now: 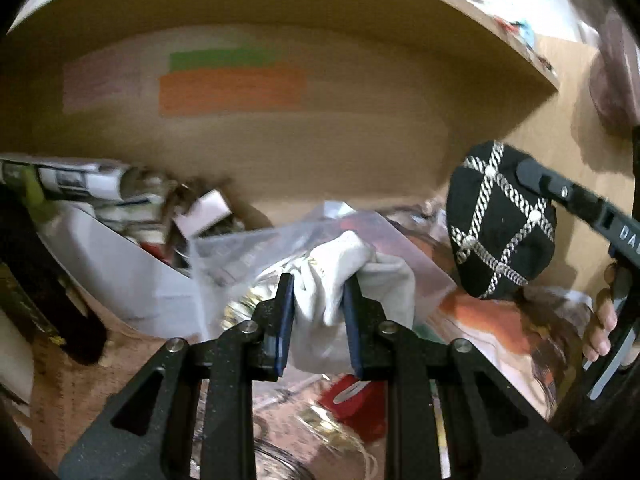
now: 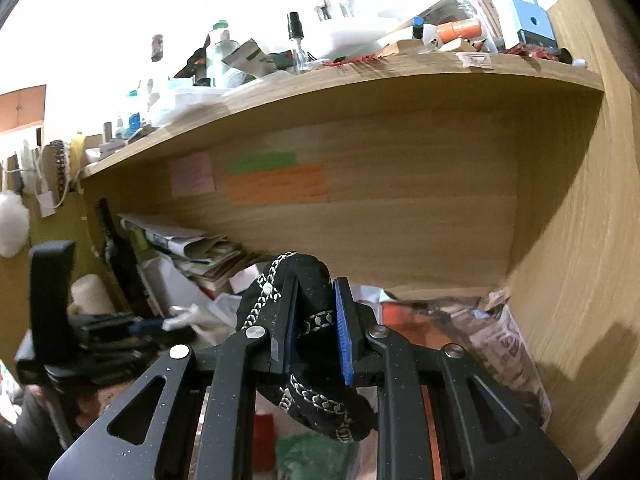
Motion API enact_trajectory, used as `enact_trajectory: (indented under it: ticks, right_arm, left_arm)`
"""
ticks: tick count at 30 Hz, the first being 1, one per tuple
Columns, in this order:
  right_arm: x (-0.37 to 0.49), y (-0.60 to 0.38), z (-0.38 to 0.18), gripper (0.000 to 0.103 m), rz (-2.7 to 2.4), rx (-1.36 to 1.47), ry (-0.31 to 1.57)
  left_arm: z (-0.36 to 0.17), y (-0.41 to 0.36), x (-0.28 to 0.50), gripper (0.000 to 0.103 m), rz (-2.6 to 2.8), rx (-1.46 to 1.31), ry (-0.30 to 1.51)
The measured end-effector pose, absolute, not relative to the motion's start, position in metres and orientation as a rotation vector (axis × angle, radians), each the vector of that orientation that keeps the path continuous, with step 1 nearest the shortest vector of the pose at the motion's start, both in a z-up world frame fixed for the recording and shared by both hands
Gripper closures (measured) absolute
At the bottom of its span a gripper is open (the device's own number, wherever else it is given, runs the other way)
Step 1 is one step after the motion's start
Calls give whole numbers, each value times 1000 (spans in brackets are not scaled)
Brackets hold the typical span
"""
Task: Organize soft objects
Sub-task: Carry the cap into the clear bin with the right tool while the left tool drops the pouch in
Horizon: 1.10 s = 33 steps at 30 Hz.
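Two soft things are clamped at once, one per gripper. The left gripper [image 1: 318, 294] has its blue pads pressed into a bunched white cloth [image 1: 340, 280], which bulges up between and beyond the fingertips and hangs clear above the clutter on the counter [image 1: 68, 392]. Just behind the cloth lies a clear plastic bag [image 1: 256, 248], and to the left of that a white sheet [image 1: 120, 264] curves up in front of a heap of papers and boxes (all of it blurred).

The right gripper [image 2: 316, 298] is closed tight on a black fabric piece with silver chain pattern [image 2: 308, 280]; the fabric folds over the fingertips and droops below the jaws. In the left wrist view the same black piece [image 1: 500, 224] sits to the right of the white cloth, apart from it, with the right gripper reaching in from the right edge and a hand [image 1: 604, 320] on its handle.

Both grippers point into a wooden alcove under a shelf [image 2: 360, 84] crowded with bottles and boxes. On the back wall are a green note [image 2: 262, 162], an orange note [image 2: 278, 184] just below it, and a pink note [image 2: 191, 178] to their left.
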State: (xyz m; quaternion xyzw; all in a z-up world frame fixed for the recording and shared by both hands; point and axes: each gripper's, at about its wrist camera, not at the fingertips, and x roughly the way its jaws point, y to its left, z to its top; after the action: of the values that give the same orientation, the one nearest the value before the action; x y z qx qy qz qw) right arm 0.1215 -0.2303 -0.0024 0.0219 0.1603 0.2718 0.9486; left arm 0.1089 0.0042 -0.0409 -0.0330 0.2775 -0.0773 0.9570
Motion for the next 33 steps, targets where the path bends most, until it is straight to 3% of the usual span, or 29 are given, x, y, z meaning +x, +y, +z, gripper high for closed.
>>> enact_trajectory:
  ticks: [9, 25, 31, 33]
  right_arm:
    - [156, -206, -15, 87, 564, 6, 349]
    - [206, -147, -81, 87, 633, -112, 622]
    - [214, -149, -93, 84, 608, -126, 696]
    - [214, -149, -93, 78, 604, -127, 706]
  left_arm:
    - [-36, 34, 136, 80, -54, -80, 546]
    - [-102, 29, 201, 79, -79, -52, 787]
    - [-106, 29, 199, 58, -71, -64, 804]
    - [-103, 30, 196, 53, -70, -63, 794]
